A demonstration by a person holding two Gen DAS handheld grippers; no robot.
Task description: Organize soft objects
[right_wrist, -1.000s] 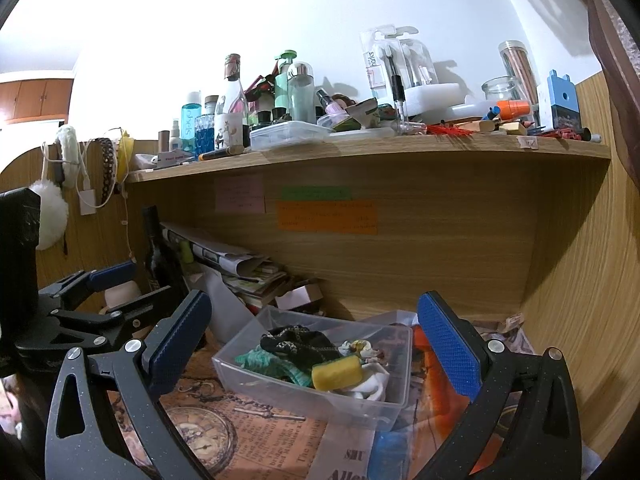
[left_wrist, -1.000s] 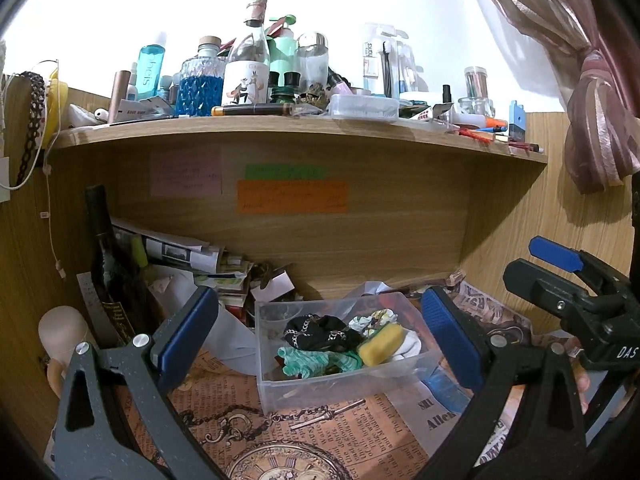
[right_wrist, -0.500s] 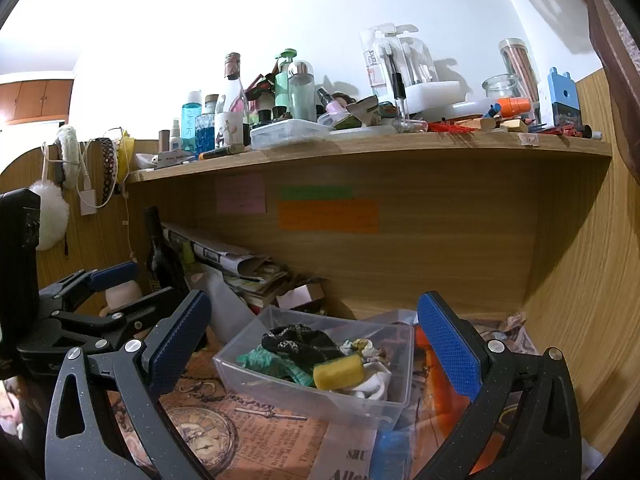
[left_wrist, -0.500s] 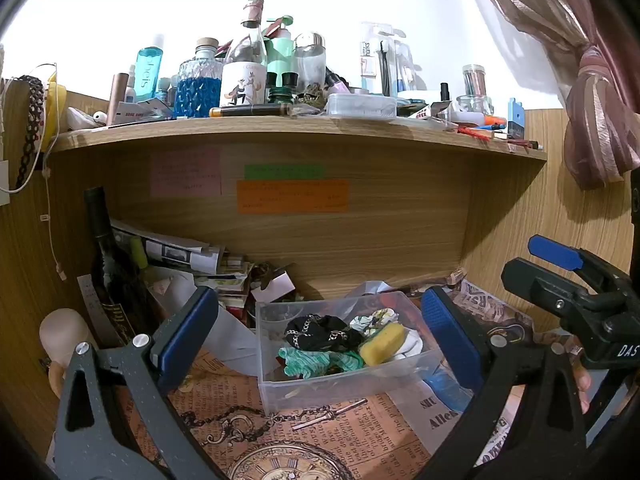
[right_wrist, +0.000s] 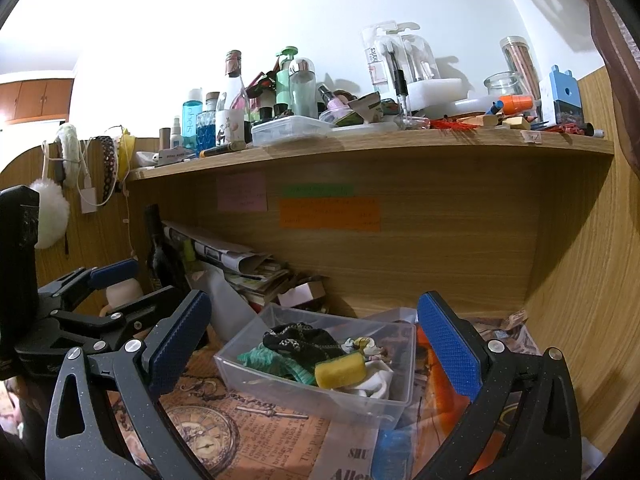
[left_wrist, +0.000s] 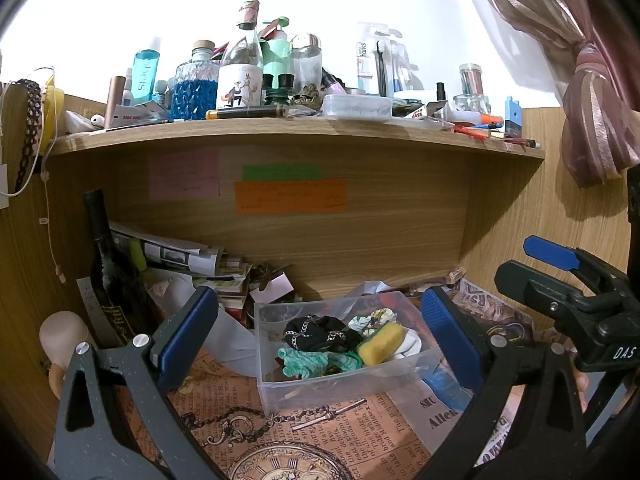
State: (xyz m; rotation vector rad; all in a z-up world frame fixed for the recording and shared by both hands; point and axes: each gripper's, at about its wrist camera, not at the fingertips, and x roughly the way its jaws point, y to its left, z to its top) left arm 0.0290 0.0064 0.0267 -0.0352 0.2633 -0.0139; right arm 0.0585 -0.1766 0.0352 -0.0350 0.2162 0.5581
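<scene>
A clear plastic bin (left_wrist: 304, 388) on the desk holds soft items: yellow sponge (left_wrist: 380, 342), green knit cloth (left_wrist: 308, 362), black fabric (left_wrist: 320, 332), perhaps white socks. Left gripper (left_wrist: 320, 340) and right gripper (right_wrist: 312, 350) hover before the bin, wide open, empty. All look light and squashy; pinch the sponge mid-body.

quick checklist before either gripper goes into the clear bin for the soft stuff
1. Left gripper open, holding nothing: ok.
2. Right gripper open, holding nothing: ok.
3. Clear bin uncovered, top open: ok.
4. Yellow sponge on top of the pile, exposed: ok.
5. Black fabric free of the green knit: cannot tell, they overlap.
6. Bin sitting flat on the printed paper: ok.
</scene>
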